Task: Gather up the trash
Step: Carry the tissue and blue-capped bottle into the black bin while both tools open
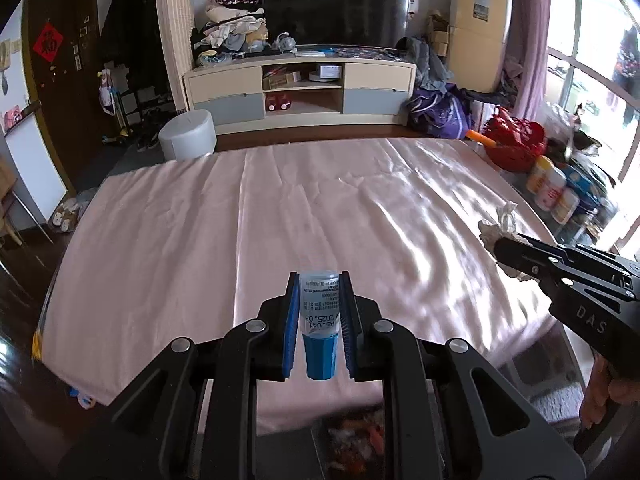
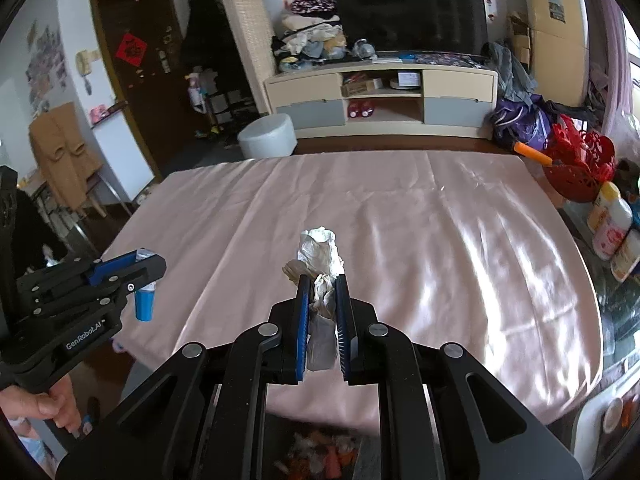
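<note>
Bin [image 2: 320, 454] of scraps below tongs [image 2: 322, 280].

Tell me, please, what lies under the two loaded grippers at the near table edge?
Below the left gripper and right gripper sits a blurred heap of red-orange and white scraps. Its container is hidden by the gripper frames.

A tabletop [image 1: 280, 208] draped in a glossy, wrinkled pale pink cloth [image 2: 400, 220] fills both views; the cloth hangs over its near edge

Left tongs [image 1: 319, 280] clamp a blue-capped vial [image 1: 320, 320] above the pink sheet [image 1: 240, 208].
</note>
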The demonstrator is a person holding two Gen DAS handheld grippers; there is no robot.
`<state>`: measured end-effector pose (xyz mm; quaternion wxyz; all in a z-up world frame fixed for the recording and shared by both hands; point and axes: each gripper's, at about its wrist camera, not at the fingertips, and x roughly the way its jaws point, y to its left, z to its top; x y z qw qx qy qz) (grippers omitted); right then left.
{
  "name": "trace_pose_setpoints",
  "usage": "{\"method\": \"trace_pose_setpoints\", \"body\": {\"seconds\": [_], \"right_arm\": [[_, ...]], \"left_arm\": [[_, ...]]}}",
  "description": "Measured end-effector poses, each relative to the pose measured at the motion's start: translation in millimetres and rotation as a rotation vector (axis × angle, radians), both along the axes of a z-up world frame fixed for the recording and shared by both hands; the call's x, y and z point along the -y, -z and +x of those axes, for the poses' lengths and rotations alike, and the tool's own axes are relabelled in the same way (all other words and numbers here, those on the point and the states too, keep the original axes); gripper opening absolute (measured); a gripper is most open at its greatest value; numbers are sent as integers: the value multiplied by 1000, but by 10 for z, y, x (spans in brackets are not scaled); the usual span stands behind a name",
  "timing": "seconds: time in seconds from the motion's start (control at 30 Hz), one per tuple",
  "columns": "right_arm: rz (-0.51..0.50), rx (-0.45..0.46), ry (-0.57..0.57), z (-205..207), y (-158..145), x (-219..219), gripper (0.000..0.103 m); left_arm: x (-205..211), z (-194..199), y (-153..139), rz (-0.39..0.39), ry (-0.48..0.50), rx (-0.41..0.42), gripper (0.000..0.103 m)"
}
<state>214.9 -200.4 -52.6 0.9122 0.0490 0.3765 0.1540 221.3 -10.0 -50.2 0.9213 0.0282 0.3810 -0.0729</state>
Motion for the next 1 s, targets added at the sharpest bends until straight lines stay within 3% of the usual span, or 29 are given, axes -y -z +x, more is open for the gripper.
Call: {"method": "trace_pose_setpoints", "body": {"seconds": [0.2, 0.43, 0.8, 1.0], "right_arm": [[0, -33, -22, -554, 287, -10, 14], [-22, -127, -41, -952, 813, -51, 14], [-28, -285, -16, -1173, 1679, -101, 14], [-15, -389, -3, -1149, 2126, -150, 14]], "left_arm": [[-62, -528, 266, -37, 7, -32, 17], [-71, -999, 888, -39, 10, -114, 17], [94, -1395, 1922, -82, 50, -297, 17], [149, -1418, 2248, -88, 63, -343, 17]]}}
